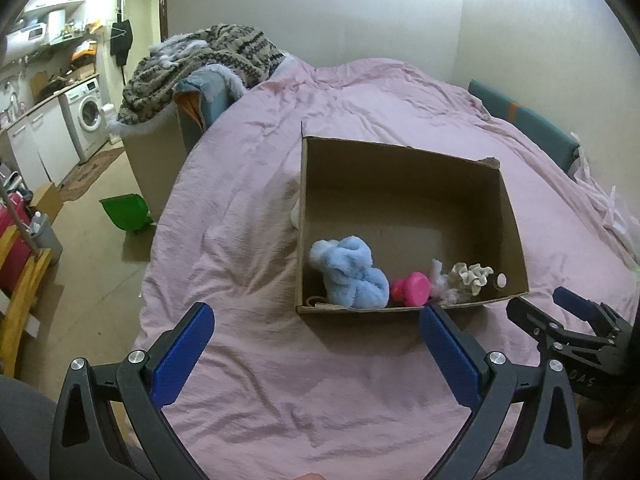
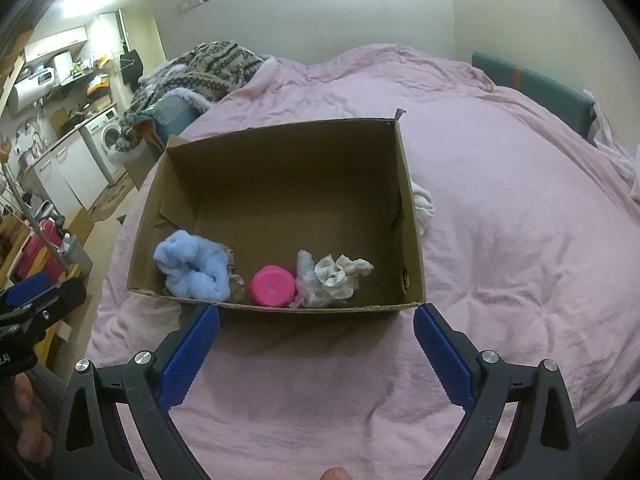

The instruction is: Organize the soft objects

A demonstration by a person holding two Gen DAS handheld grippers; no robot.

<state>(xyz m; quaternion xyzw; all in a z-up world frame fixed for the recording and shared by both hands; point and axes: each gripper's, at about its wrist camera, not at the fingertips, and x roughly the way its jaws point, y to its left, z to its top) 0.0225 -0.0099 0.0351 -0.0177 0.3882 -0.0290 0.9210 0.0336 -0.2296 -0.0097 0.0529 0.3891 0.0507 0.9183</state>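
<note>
We see a brown box (image 2: 412, 240) on the pink bed cover (image 2: 500, 208), holding a light-blue plush (image 2: 192, 272), pink cup (image 2: 274, 285) and cream cloth (image 2: 340, 274).

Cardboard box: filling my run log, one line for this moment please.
cardboard box on bed | inside: blue plush, pink toy, cream cloth | left tongs open | right tongs open

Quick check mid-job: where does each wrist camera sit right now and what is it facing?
Left wrist: on the open left gripper, above the pink bedspread, facing the cardboard box; the right gripper shows at its right edge.
Right wrist: on the open right gripper, nearer the box; fingers show lower left.
Shared: blue plush, pink toy.
</note>
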